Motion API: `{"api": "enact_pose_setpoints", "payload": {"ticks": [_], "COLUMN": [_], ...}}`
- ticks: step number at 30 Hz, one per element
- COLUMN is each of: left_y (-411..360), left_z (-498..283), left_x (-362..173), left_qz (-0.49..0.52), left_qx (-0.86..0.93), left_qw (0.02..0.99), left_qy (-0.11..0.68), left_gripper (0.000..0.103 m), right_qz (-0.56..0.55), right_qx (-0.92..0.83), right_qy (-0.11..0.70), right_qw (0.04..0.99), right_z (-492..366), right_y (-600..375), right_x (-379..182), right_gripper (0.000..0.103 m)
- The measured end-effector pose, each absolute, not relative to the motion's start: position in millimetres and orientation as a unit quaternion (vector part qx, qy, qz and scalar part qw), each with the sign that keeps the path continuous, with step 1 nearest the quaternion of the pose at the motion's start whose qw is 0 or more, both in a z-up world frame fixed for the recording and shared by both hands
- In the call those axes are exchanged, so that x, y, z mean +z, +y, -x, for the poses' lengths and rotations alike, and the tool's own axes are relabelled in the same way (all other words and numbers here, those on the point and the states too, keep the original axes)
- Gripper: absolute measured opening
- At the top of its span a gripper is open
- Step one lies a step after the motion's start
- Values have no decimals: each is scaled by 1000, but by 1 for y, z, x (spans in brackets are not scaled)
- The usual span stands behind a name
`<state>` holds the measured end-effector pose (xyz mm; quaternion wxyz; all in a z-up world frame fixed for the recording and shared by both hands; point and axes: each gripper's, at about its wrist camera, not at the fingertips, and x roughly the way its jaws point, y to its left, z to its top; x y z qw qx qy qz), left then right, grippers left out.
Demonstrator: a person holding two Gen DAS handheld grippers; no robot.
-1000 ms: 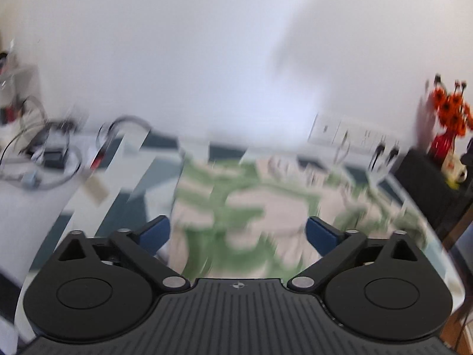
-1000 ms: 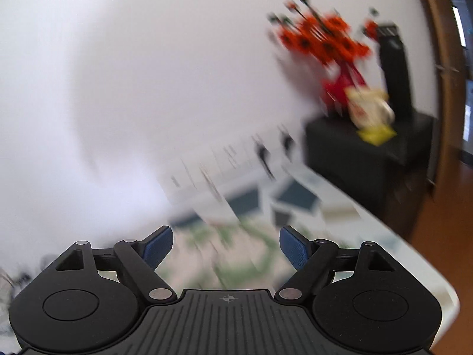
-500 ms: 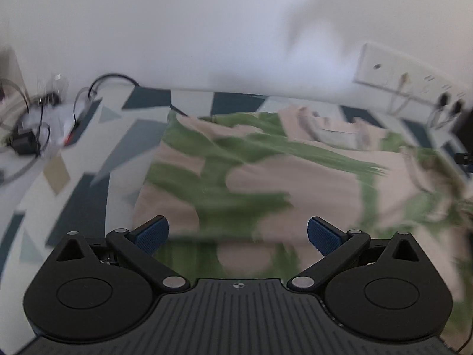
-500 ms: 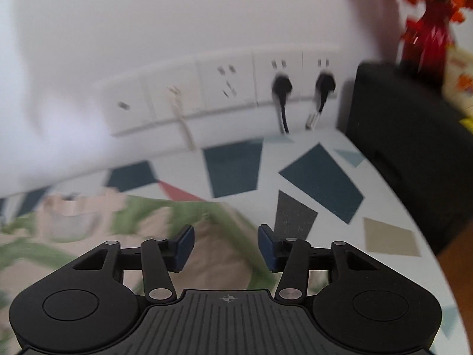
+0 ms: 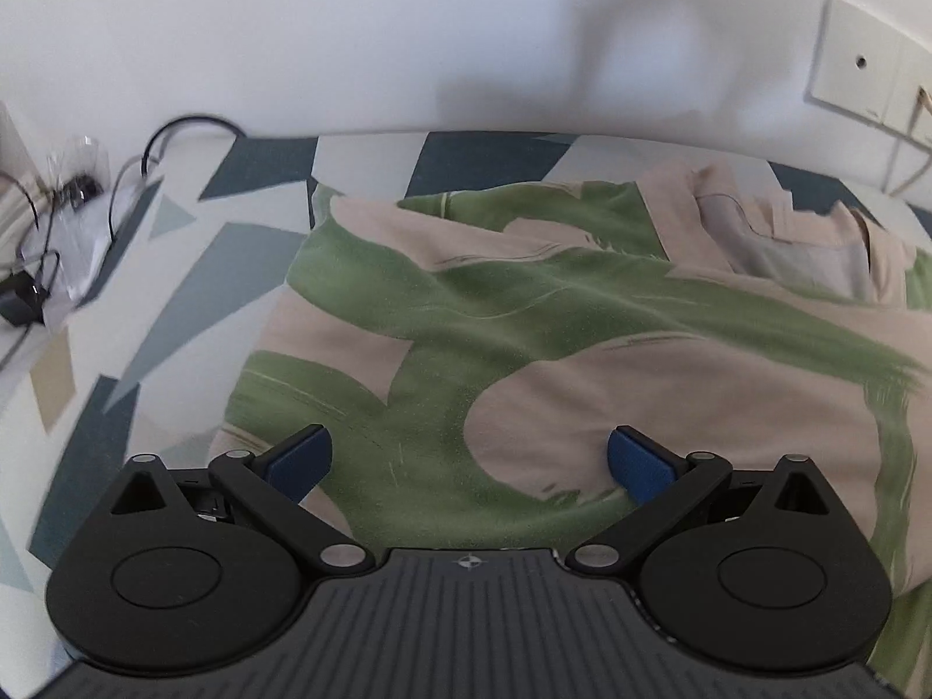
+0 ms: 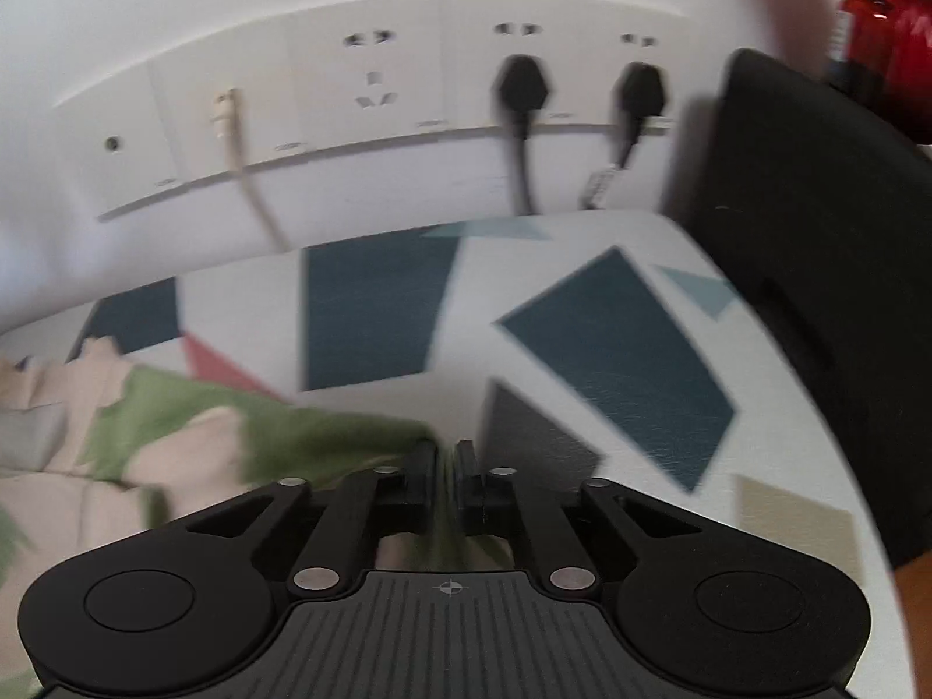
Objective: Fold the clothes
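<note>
A: What fills the scene?

B: The counter (image 5: 192,268), covered in a white cloth with dark blue, grey and tan shapes. Against it at the back is a white wall with a row of sockets (image 6: 373,87), two black plugs in them, in the upper half of the right wrist view.

A: And the garment?

B: A beige shirt with broad green leaf shapes (image 5: 524,349) lies spread over the counter and fills the centre and right of the left wrist view. Its collar (image 5: 775,233) sits at the upper right of that frame, toward the wall. In the right wrist view the same cloth comes in from the lower left and ends at a green edge in the lower centre.

A: How will it handle?

B: I judge it light, soft and limp. It creases where it lies, so it should sag from any single hold and follow best when taken at an edge or corner on each side.

A: The tongs?

B: The left tongs (image 5: 469,460) are spread wide just over the shirt's near part, grasping nothing. The right tongs (image 6: 445,466) are clenched on the shirt's green edge, with cloth showing between the jaws.

A: Anything small?

B: Loose black cables (image 5: 76,204) at the far left of the left wrist view, well apart from the shirt.

A: How far folded?

B: I cannot tell; the shirt's full outline is out of frame.
</note>
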<state>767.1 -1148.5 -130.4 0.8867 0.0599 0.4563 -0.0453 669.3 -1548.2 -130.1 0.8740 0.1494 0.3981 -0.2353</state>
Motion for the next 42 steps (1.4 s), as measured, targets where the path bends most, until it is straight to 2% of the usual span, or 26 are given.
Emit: {"api": "enact_pose_setpoints", "payload": {"ticks": [1,4,7,9,11,13,18,23,24,26,28,33,34,37,39,40,41,42], "left_y": [-1147,-1141,-1139,-1139,-1139,-1139,-1140,-1139,-1139,-1139,-1139,-1139,-1139,-1138,-1138,-1137,-1137,-1136], "left_z": [-769,-774,-772,-771,-769,-769,-770,-768,-767,-767,-767,-766,-766,-766,-765,-766,-766,-766], "left_x": [-131,-133,-135,-136,-136,-136,-135,-135,-135,-135,-135,-136,-136,-136,-136,-136,-136,-136], "left_qz": [-53,-44,-40,-38,-36,-36,-33,-31,-30,-30,-30,-31,-31,-31,-32,-33,-34,-34], "left_qx": [-48,-61,-64,-65,-65,-64,-61,-58,-58,-57,-57,-58,-59,-60,-62,-64,-66,-67], "left_qw": [885,884,888,890,892,892,892,894,894,895,895,896,897,897,897,897,897,897], "left_qy": [459,462,453,450,446,446,448,443,443,442,442,438,438,437,436,436,436,435], "left_gripper": [103,103,103,103,103,103,103,103,103,103,103,103,103,103,103,103,103,103], "right_qz": [-148,-151,-128,-111,-101,-84,-74,-104,-108,-138,-182,-307,-331,-345,-328,-311,-293,-267], "right_qx": [-245,-245,-203,-130,-53,-12,29,-3,-9,-21,-29,5,12,3,-31,-48,-65,-84], "right_qy": [399,371,328,329,344,361,398,429,430,423,409,337,322,292,277,274,272,274], "right_qw": [871,883,914,929,932,929,914,897,896,896,894,890,887,892,903,909,914,920], "right_z": [-667,-663,-679,-704,-732,-751,-786,-805,-806,-806,-805,-796,-794,-780,-759,-747,-734,-722], "right_y": [-1550,-1544,-1523,-1506,-1486,-1469,-1443,-1436,-1436,-1442,-1453,-1486,-1493,-1503,-1504,-1503,-1499,-1491], "right_x": [-130,-118,-100,-96,-98,-101,-115,-133,-133,-133,-132,-121,-119,-107,-98,-93,-89,-84], "right_gripper": [16,20,36,35,18,12,12,18,17,3,0,1,6,39,45,52,67,74]}}
